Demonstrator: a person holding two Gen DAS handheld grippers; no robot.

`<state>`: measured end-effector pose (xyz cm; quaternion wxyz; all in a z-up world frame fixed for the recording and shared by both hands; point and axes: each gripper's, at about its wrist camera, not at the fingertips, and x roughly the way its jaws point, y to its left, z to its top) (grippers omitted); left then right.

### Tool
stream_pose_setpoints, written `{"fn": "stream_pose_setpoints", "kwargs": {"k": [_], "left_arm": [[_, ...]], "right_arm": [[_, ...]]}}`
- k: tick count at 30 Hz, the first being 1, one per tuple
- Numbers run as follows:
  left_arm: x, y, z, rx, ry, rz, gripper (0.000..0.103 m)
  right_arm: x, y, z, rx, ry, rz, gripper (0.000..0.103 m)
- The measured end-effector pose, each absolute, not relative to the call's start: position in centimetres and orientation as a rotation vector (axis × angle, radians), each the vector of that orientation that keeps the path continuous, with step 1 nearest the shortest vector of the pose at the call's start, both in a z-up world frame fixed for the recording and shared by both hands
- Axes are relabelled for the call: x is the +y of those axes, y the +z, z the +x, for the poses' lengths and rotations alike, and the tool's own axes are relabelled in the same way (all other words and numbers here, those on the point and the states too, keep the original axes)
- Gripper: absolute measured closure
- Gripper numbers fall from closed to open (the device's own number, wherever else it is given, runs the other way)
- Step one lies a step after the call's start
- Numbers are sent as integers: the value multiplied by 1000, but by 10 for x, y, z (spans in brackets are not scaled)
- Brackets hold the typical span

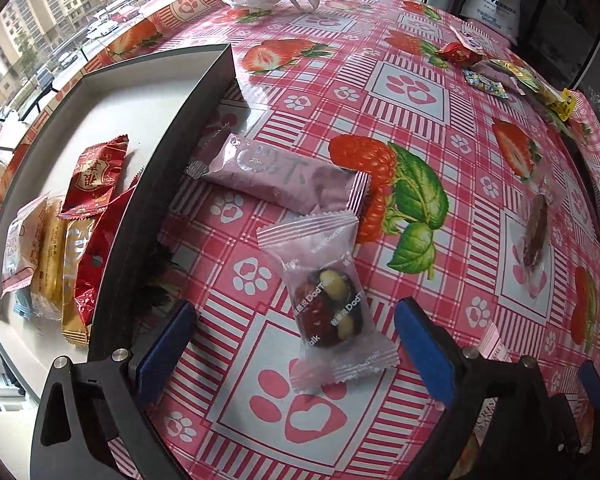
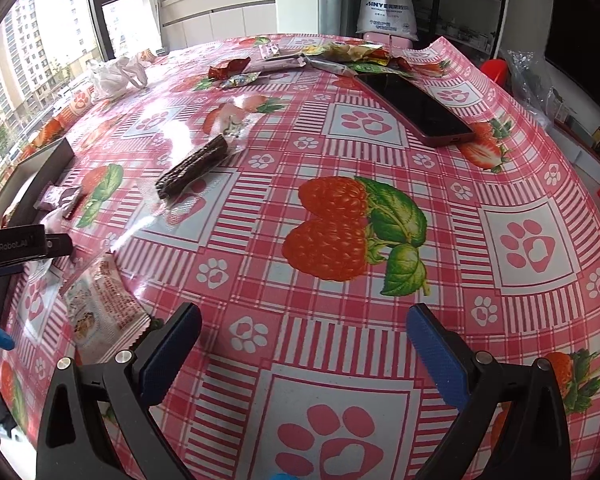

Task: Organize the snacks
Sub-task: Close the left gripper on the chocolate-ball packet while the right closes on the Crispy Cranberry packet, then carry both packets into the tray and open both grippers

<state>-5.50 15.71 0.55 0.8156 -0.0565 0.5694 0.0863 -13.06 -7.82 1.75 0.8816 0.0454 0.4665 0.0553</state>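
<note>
Clear-wrapped snack (image 1: 327,298) lies lengthwise between the wide-open, empty left hand-held gripper (image 1: 296,344) fingers (right hand-held gripper (image 2: 304,354) also open, empty, farther).

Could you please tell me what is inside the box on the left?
The box holds several wrapped snacks: a red packet, a gold packet and a pale one, overlapping. Its near wall hides whatever lies behind it.
</note>
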Motion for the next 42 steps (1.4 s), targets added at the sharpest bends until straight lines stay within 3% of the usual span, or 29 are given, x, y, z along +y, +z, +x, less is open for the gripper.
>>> {"fn": "stream_pose_setpoints", "kwargs": {"k": [12, 15, 17, 20, 32, 34, 35, 42], "left_arm": [[156, 7, -63, 1194, 160, -99, 4], [153, 9, -67, 1187, 134, -81, 11], [149, 12, -70, 1178, 105, -66, 23], [141, 18, -75, 1159, 59, -37, 58], [148, 40, -108, 1069, 4, -40, 58], [154, 50, -111, 1042, 3, -47, 76], [158, 55, -111, 1033, 0, -56, 79], [188, 56, -109, 1053, 3, -123, 79]], "right_arm": [[6, 17, -107, 1047, 386, -103, 3], [18, 13, -104, 1052, 382, -174, 22], [25, 14, -106, 1032, 355, -254, 59], [19, 17, -108, 1039, 378, -215, 60], [-23, 27, -110, 1083, 397, 43, 60], [-18, 29, -109, 1080, 404, 38, 60], [-14, 30, -108, 1079, 409, 32, 60], [23, 41, -101, 1074, 460, 0, 60]]}}
